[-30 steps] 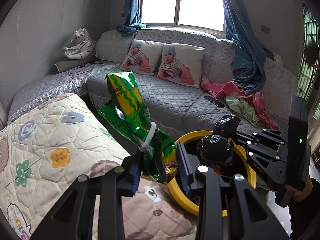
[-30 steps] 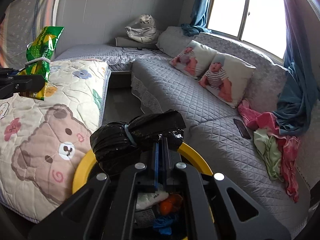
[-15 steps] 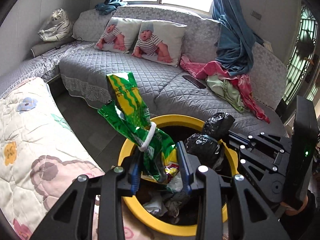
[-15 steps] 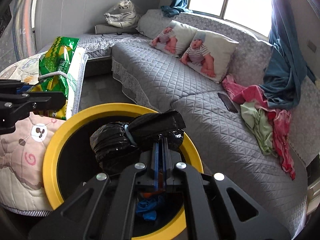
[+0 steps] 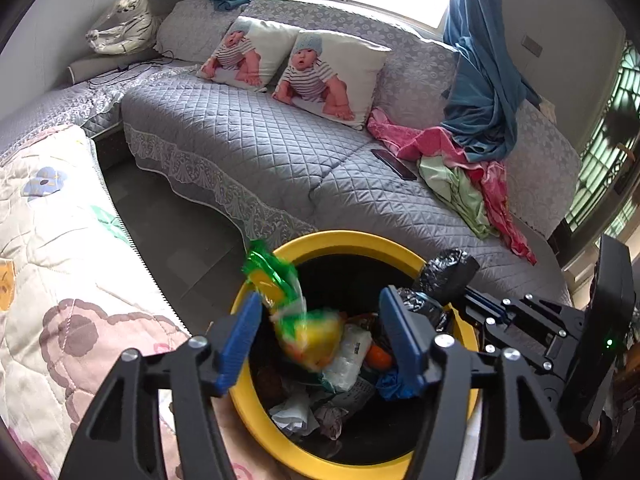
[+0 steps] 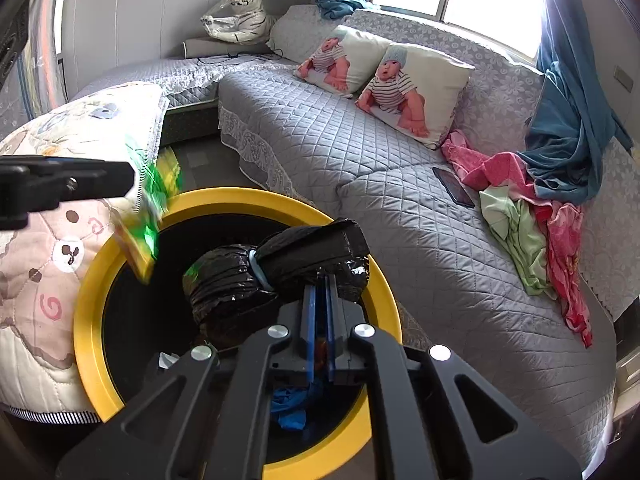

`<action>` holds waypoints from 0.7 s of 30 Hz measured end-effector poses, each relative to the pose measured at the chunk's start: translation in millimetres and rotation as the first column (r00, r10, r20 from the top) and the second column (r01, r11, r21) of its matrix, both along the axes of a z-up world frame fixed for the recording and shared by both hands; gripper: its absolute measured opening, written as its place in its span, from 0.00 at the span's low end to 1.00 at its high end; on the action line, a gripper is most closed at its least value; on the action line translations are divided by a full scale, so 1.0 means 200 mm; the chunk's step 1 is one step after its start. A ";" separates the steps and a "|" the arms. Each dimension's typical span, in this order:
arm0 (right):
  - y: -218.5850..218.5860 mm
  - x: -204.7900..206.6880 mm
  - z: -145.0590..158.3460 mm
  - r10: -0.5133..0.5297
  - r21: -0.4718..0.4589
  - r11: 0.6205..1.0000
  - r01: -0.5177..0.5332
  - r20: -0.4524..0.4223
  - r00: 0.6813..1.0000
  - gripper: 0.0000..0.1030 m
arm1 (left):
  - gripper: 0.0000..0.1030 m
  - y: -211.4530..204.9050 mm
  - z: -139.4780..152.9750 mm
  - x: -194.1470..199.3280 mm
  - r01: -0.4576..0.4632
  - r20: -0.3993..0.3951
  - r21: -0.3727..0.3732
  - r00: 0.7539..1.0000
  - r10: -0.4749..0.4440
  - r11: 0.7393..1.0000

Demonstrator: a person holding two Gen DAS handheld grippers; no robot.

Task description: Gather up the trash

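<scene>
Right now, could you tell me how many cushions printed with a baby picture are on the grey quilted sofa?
2. The left baby-print cushion and the right baby-print cushion lean side by side against the grey quilted sofa backrest below the window. Others could be hidden beyond the views.

Two baby-print pillows (image 5: 296, 66), one yellow-rimmed bin (image 5: 256, 408) (part full), one phone (image 5: 394, 164)

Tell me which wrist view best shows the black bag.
Right wrist: the black bag sits centre frame over the yellow bin, pinched in the right gripper, tie band visible. Left wrist shows only part of the bag, off to the side behind its own open jaws.
</scene>
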State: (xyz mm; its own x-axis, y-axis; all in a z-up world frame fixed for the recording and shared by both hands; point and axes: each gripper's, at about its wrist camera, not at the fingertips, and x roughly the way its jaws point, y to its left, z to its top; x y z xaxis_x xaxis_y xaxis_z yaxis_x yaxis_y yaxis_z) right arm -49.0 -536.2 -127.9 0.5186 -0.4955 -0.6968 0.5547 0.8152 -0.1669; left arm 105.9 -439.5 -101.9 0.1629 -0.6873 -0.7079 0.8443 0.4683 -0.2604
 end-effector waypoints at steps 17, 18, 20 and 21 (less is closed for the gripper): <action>0.04 0.03 0.05 -0.051 -0.048 0.997 0.053 0.038 0.998 0.78 | 0.92 0.50 0.24 0.17 -0.214 0.118 -0.162 0.965 0.234 0.963; 0.06 0.04 0.06 -0.060 -0.063 0.996 0.064 0.053 0.997 0.85 | 0.92 0.54 0.25 0.17 -0.228 0.128 -0.168 0.960 0.250 0.959; 0.09 0.06 0.07 -0.071 -0.085 0.993 0.077 0.079 0.994 0.90 | 0.92 0.64 0.29 0.19 -0.256 0.151 -0.181 0.947 0.285 0.949; 0.10 0.07 0.07 -0.071 -0.087 0.993 0.078 0.087 0.994 0.91 | 0.92 0.69 0.30 0.20 -0.271 0.163 -0.189 0.939 0.302 0.944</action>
